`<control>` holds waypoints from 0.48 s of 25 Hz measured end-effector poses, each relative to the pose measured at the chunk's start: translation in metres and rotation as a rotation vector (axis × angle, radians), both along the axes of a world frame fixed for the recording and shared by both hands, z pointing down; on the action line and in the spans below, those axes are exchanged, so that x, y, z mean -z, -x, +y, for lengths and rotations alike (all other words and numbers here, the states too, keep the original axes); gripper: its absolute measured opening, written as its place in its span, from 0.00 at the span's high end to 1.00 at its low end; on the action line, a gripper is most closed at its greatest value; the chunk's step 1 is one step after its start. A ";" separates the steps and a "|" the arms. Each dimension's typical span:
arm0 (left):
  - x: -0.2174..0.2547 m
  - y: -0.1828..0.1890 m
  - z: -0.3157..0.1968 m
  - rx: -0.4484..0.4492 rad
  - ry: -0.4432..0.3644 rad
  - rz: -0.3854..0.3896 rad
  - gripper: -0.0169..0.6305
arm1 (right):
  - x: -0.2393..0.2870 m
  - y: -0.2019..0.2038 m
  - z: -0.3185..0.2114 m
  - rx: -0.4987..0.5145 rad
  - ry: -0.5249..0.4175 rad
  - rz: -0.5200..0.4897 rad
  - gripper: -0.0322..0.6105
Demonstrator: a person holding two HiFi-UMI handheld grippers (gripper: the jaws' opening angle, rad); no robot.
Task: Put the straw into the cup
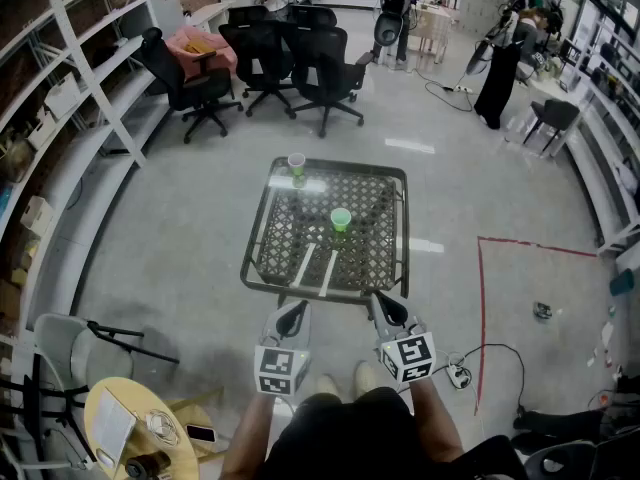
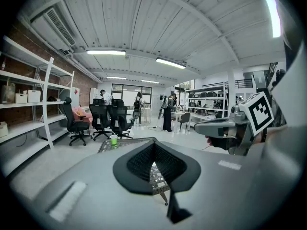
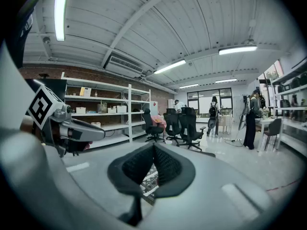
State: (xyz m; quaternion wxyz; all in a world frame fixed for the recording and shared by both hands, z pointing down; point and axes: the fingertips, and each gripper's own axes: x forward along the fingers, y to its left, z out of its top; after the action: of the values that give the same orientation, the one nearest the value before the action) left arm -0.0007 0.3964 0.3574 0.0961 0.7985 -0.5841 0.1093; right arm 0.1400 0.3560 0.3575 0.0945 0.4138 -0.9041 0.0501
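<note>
Hovering shut, empty — left gripper (image 1: 295,314), right gripper (image 1: 386,308) | square lattice table (image 1: 290,240) | round green cup (image 1: 341,219)

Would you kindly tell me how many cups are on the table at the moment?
2. The far cup stands at the far edge of the table, left of centre; the green cup stands near the table's middle. None appears hidden.

Counts at the bench (image 1: 400,230)
One bench carries two cups (image 1: 341,219) (image 1: 296,162) and two white straws (image 1: 303,265) (image 1: 328,272). There are two hand-held grippers (image 1: 292,315) (image 1: 384,305), each with one marker cube. Black chairs (image 1: 328,76) at the back number four, perhaps five, since they overlap. One round yellow table (image 1: 120,408) stands near the person.
</note>
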 end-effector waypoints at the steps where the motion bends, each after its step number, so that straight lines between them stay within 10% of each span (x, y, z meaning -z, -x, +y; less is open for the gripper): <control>1: 0.000 0.001 0.000 0.000 -0.001 0.000 0.96 | 0.000 0.001 0.001 0.001 0.001 0.003 0.95; 12: -0.001 0.013 0.000 -0.001 0.000 -0.006 0.96 | -0.001 0.002 -0.006 -0.054 0.029 -0.044 0.95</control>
State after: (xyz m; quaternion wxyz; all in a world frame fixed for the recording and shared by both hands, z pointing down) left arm -0.0136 0.3961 0.3581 0.0943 0.7984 -0.5841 0.1119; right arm 0.1379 0.3501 0.3586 0.0792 0.4356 -0.8935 0.0745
